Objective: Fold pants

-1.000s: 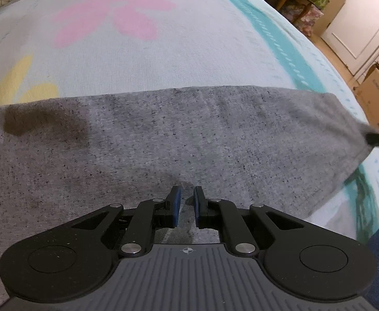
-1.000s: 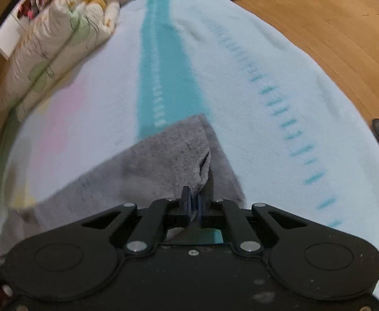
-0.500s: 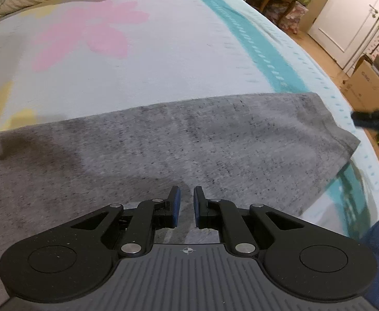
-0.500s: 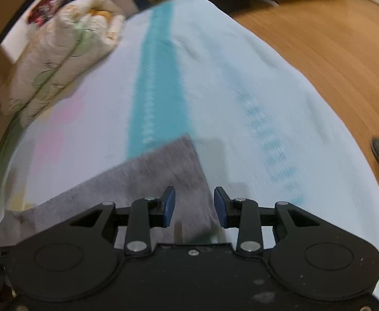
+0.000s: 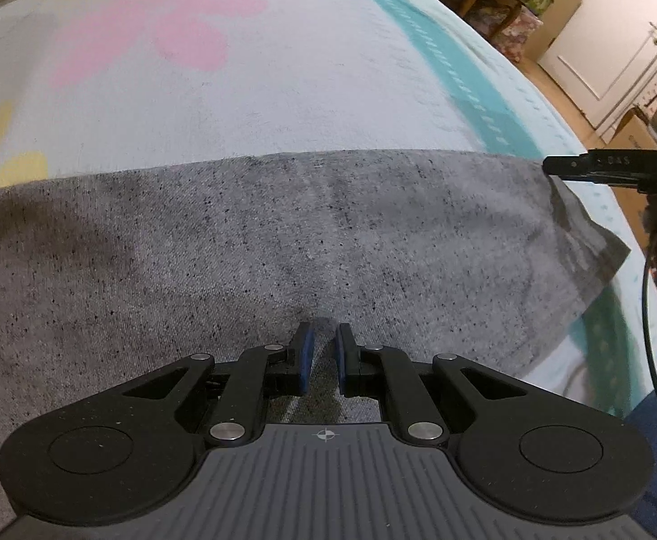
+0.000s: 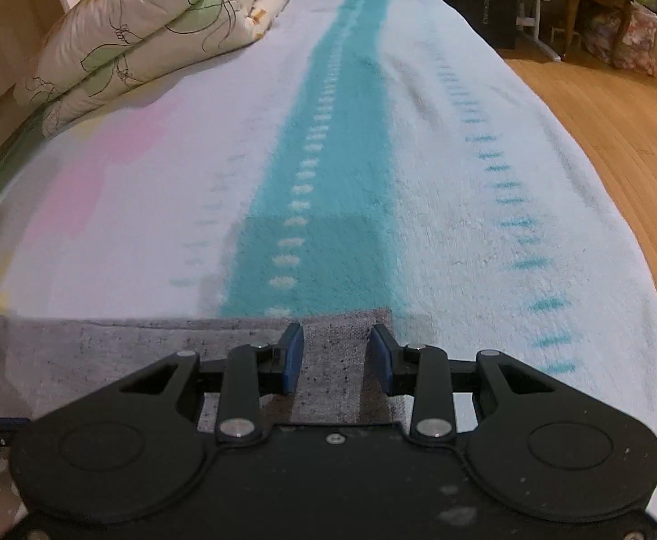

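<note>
The grey speckled pants [image 5: 283, 234] lie flat across the bed as a wide band. My left gripper [image 5: 321, 351] hovers low over their near middle, its blue pads a narrow gap apart with nothing between them. My right gripper [image 6: 337, 351] is open over the pants' far right corner [image 6: 346, 328]; grey cloth lies beneath the spread fingers. In the left wrist view the right gripper [image 5: 553, 166] shows as a black bar at the pants' right end, where a corner flap [image 5: 593, 247] is turned down.
The bed cover [image 6: 328, 180] is pale with a teal stripe, pink flower and yellow patches. A rolled floral quilt [image 6: 148, 22] lies at the far left. Wooden floor [image 6: 620, 112] runs along the right; boxes and a white door [image 5: 620, 22] stand beyond.
My right gripper let go of the pants' corner, opened wider and now sits over that corner lying flat. My left gripper stayed over the middle of the pants.
</note>
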`<action>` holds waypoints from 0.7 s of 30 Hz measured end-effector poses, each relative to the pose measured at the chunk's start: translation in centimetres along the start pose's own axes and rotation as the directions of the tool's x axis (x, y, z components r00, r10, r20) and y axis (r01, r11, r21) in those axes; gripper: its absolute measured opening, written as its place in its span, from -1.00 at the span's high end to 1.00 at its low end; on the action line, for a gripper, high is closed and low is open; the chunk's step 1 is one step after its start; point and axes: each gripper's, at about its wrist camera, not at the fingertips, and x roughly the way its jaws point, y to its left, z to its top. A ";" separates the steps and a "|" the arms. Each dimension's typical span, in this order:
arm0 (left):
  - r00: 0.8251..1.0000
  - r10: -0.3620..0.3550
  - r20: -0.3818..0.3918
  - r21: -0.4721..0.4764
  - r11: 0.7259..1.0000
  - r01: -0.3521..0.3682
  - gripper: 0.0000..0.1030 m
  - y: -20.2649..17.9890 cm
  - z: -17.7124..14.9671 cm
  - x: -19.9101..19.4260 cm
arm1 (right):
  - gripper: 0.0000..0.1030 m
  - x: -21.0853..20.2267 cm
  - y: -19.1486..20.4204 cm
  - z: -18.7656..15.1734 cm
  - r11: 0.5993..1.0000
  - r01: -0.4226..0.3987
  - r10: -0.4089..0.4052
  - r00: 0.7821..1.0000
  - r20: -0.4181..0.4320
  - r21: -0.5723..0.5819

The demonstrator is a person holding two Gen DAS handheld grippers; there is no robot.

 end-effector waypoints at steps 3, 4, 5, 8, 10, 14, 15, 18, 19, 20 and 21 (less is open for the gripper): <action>1.000 0.004 0.006 0.004 1.000 -0.004 0.79 -0.1 0.0 0.0 | 0.27 0.2 -0.3 -0.1 0.999 0.030 -0.030 1.000 0.008 0.010; 1.000 0.004 0.006 0.003 1.000 -0.004 0.79 -0.2 0.0 0.0 | 0.26 0.2 -0.6 -0.2 1.000 0.024 -0.024 1.000 0.010 0.020; 1.000 0.005 0.006 0.002 1.000 -0.005 0.79 -0.2 0.0 0.0 | 0.24 0.2 -0.7 -0.2 0.999 0.017 -0.017 1.000 0.009 0.027; 1.000 0.006 0.005 0.002 1.000 -0.006 0.79 -0.4 0.0 0.0 | 0.29 0.3 -0.6 -0.5 1.000 -0.016 0.016 1.000 0.004 0.016; 1.000 0.005 0.009 0.003 1.000 -0.005 0.79 -0.3 0.0 -0.1 | 0.75 0.0 -0.1 -0.7 1.000 -0.023 0.023 1.000 0.013 -0.010; 0.998 0.027 0.062 0.007 1.000 -0.028 0.80 -0.7 0.2 -1.2 | 0.87 -1.2 0.8 -0.4 0.999 -0.013 0.016 0.997 0.077 -0.046; 0.996 0.030 0.081 0.021 0.999 -0.032 0.79 -1.1 0.5 -1.5 | 0.87 -1.5 0.8 -0.2 0.999 -0.002 0.007 0.994 0.106 -0.046; 0.996 0.020 0.085 0.032 0.999 -0.023 0.79 -1.7 1.5 -1.3 | 0.88 -0.8 0.1 0.4 1.000 -0.014 0.014 0.994 0.110 0.001; 0.997 0.021 0.081 0.028 0.999 -0.023 0.79 -1.8 1.7 -1.0 | 0.88 -0.2 0.0 0.3 1.000 -0.007 0.007 0.996 0.090 0.000; 0.997 0.024 0.077 0.026 0.999 -0.026 0.79 -1.8 1.8 -0.8 | 0.87 0.2 0.1 0.2 1.000 0.001 0.000 0.998 0.069 -0.016; 0.997 0.025 0.073 0.024 0.999 -0.027 0.79 -1.9 1.8 -0.6 | 0.77 0.3 0.1 0.1 1.000 0.004 -0.003 0.998 0.061 -0.018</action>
